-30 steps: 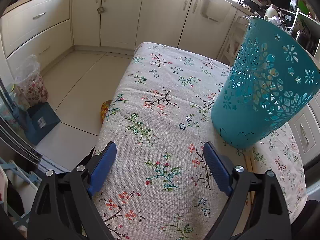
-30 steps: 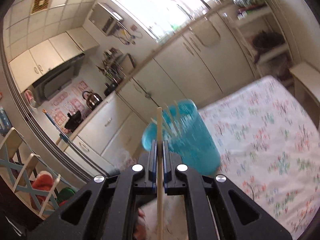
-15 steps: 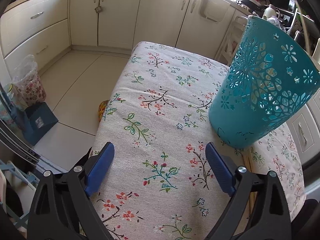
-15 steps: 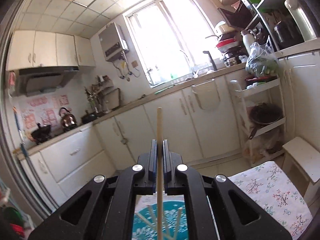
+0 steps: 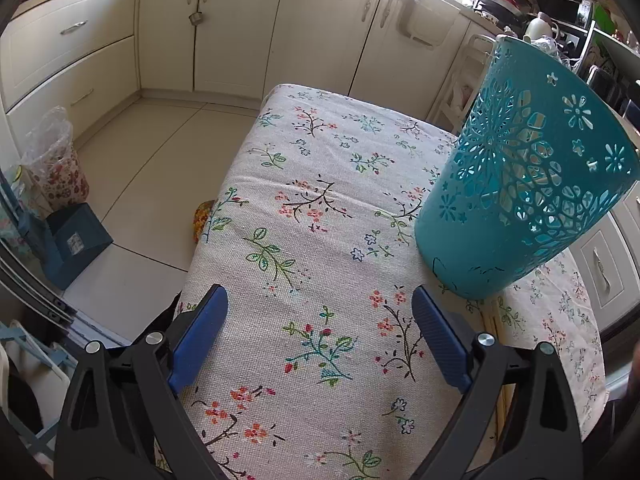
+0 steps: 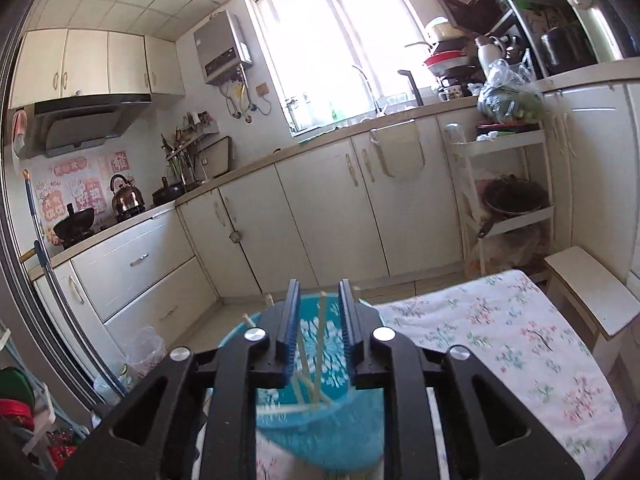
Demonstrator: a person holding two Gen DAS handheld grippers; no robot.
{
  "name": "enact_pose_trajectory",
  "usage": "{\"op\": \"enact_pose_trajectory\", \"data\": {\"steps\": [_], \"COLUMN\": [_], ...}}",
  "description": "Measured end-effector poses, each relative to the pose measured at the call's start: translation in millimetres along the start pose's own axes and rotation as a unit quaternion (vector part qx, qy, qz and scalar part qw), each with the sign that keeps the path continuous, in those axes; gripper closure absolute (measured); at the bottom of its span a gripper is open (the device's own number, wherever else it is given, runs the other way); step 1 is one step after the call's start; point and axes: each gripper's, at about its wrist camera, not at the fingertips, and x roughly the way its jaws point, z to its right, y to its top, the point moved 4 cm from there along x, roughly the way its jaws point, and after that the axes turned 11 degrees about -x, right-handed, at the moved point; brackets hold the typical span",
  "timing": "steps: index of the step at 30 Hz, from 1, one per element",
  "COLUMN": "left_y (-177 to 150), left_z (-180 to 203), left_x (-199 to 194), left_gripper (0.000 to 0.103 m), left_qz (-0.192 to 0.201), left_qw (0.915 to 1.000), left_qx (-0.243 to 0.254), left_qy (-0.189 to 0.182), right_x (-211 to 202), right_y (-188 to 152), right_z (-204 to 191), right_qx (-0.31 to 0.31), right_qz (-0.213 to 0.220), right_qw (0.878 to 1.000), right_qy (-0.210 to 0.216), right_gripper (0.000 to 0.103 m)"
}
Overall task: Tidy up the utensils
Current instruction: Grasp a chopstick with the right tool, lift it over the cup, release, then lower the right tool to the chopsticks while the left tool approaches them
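A teal perforated basket (image 5: 524,184) stands on the floral tablecloth (image 5: 320,216) at the right. My left gripper (image 5: 320,312) is open and empty, low over the cloth, left of the basket. My right gripper (image 6: 319,300) is open directly above the basket (image 6: 320,432). Several wooden chopsticks (image 6: 318,360) stand inside the basket below its fingers. More chopsticks (image 5: 496,328) lie on the cloth by the basket's foot.
Cream kitchen cabinets (image 5: 240,32) line the far walls. A bagged bin (image 5: 56,168) and a blue dustpan (image 5: 76,240) sit on the floor at the left. A white rack (image 6: 508,196) and a stool (image 6: 592,288) stand beyond the table's right end.
My right gripper has opened and let go of the chopstick it held; that chopstick now stands in the basket. The left gripper has barely moved.
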Motion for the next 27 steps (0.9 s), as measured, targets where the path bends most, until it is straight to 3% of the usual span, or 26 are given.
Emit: {"op": "enact_pose_trajectory", "data": {"steps": [3,5,8,10,15,22,27], "left_y": [0,0,0,-1,-1,0,0], "left_z": [0,0,1,1,1,0,0], "left_x": [0,0,0,1,0,1,1], "left_gripper": [0.013,0.013,0.013,0.013,0.013,0.012,0.012], "left_qz": [-0.001,-0.001,-0.001,-0.001,-0.001,-0.001,-0.001], "left_qw": [1.0,1.0,1.0,1.0,1.0,1.0,1.0], "left_qx": [0.002,0.004,0.005,0.006,0.003,0.003,0.001], "left_qy": [0.003,0.004,0.006,0.007,0.004,0.003,0.001], "right_x": [-22,-24,-19,-11,6,8,8], "right_y": [-29,-59,-116,-133,-145,-148,-156], "right_z": [0,-4,-7,-10,-24,-24,-13], "right_qx": [0.01,0.003,0.01,0.014,-0.022,-0.021,-0.026], "right_qz": [-0.048,-0.112,-0.209,-0.243,-0.27,-0.274,-0.292], "right_qw": [0.999,0.994,0.977,0.969,0.961,0.96,0.956], "right_qy": [0.005,0.015,0.039,0.048,0.047,0.048,0.017], "right_gripper": [0.077,0.077,0.081,0.083,0.084,0.084,0.084]}}
